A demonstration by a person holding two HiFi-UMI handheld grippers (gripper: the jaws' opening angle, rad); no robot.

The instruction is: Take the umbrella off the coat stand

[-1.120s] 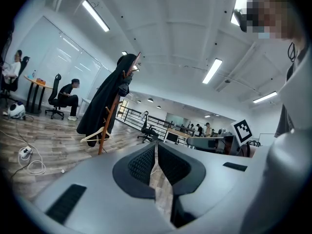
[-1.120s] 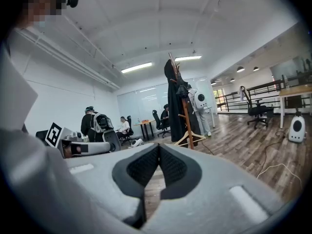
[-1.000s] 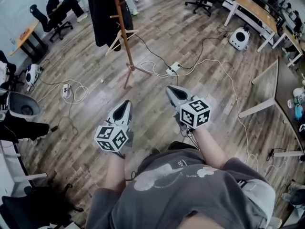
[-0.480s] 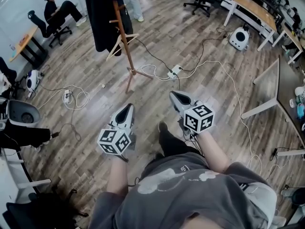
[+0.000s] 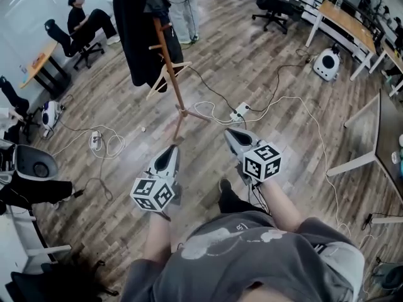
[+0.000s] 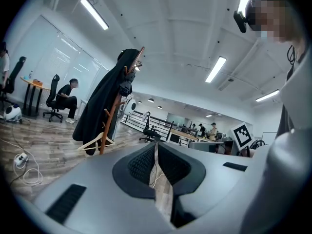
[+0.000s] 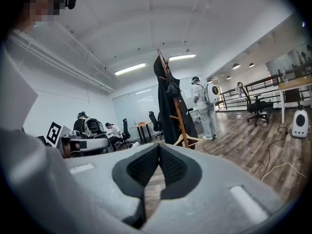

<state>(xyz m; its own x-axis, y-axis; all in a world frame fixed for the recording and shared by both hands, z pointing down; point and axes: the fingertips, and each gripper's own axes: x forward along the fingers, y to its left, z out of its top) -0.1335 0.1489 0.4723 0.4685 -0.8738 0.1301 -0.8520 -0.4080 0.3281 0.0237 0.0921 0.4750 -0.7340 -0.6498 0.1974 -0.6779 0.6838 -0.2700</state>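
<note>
Left gripper (image 5: 169, 151): fingers (image 6: 140, 164) are pressing together with nothing between them. Right gripper (image 5: 230, 133): fingers (image 7: 140, 168) are likewise meeting at the tips and gripping nothing. Both are pointing across the wood-plank floor (image 5: 277, 74) toward the brown wooden coat stand (image 5: 174, 83), well apart from it. A long black coat (image 5: 135, 33) is hanging from the stand's upper part, and a pale wooden hanger (image 5: 165, 74) is hanging lower on the pole. The small dark folded umbrella (image 5: 157, 4) is hanging high on the stand, against the coat; its detail is too dark to make out.
</note>
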